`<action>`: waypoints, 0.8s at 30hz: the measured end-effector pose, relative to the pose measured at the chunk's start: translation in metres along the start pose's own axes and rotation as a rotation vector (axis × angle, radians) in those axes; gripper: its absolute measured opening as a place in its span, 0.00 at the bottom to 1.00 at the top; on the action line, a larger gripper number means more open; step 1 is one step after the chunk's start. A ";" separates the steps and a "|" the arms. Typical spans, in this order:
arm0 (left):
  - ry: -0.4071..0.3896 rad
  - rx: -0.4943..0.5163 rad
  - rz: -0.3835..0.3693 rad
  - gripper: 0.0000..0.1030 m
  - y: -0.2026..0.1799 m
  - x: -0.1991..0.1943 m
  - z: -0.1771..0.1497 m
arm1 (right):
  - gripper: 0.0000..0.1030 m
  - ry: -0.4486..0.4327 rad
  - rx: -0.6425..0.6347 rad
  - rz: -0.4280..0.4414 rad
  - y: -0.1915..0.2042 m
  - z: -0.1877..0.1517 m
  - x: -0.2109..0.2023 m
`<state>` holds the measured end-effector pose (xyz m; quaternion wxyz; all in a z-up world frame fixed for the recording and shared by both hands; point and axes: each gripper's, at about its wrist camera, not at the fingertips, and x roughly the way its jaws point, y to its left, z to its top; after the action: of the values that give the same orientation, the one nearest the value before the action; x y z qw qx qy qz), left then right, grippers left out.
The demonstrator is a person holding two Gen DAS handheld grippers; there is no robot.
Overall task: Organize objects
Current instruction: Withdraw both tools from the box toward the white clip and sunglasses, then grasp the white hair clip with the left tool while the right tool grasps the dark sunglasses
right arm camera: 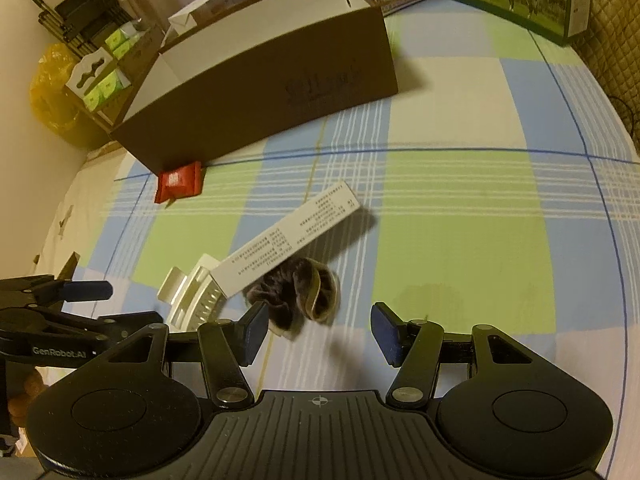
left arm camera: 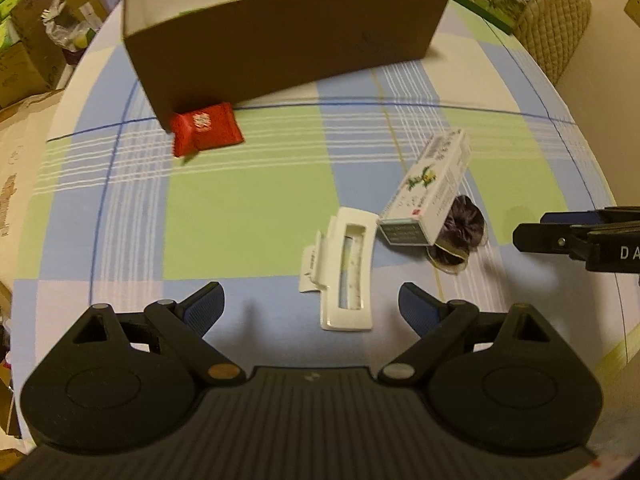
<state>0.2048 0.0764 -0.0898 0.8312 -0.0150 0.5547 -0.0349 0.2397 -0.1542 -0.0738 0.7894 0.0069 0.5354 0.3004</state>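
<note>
Jaws first: the left gripper (left arm camera: 312, 304) is spread wide with nothing in it, hanging over the white plastic clip (left arm camera: 345, 270), which lies flat on the checked tablecloth (left arm camera: 248, 208) just ahead of its blue pads. The right gripper (right arm camera: 318, 330) is about half spread and also empty, with the dark fuzzy scrunchie (right arm camera: 294, 294) sitting just in front of its left pad, not clearly touching it.

Handling, as far as I can guess: the clip looks like light, stiff plastic, smooth and a bit slippery, and it sits low on the cloth. I'd pinch it across its narrow width near the middle, since the ends curve and could skate out.

The scrunchie looks soft and squashy, so it should weigh next to nothing and can't really break. Grab it anywhere through the bunched middle; the jaws would have to close well down to bite.

The slim white carton (left arm camera: 426, 190) leans on the scrunchie with one end propped up, and its lower end is right beside the clip. It's probably light cardboard that dents if squeezed hard, so take it across the short sides. Pulling the scrunchie first will likely tip it.

The red packet (left arm camera: 208, 128) rests against the corner of the brown open box (left arm camera: 280, 44), presumably where it all goes.
</note>
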 end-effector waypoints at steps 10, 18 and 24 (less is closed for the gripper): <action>0.023 0.077 -0.020 0.84 -0.014 0.033 0.007 | 0.53 0.013 0.050 -0.025 -0.015 -0.005 0.001; 0.009 0.134 -0.017 0.69 -0.021 0.048 0.013 | 0.53 0.013 0.051 -0.031 -0.020 -0.008 -0.001; 0.002 0.131 -0.019 0.47 -0.018 0.051 0.013 | 0.53 0.007 -0.035 0.030 -0.007 -0.007 0.004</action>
<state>0.2351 0.0541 -0.1304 0.8294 0.0343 0.5520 -0.0792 0.2374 -0.1602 -0.0822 0.7829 0.0000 0.5325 0.3216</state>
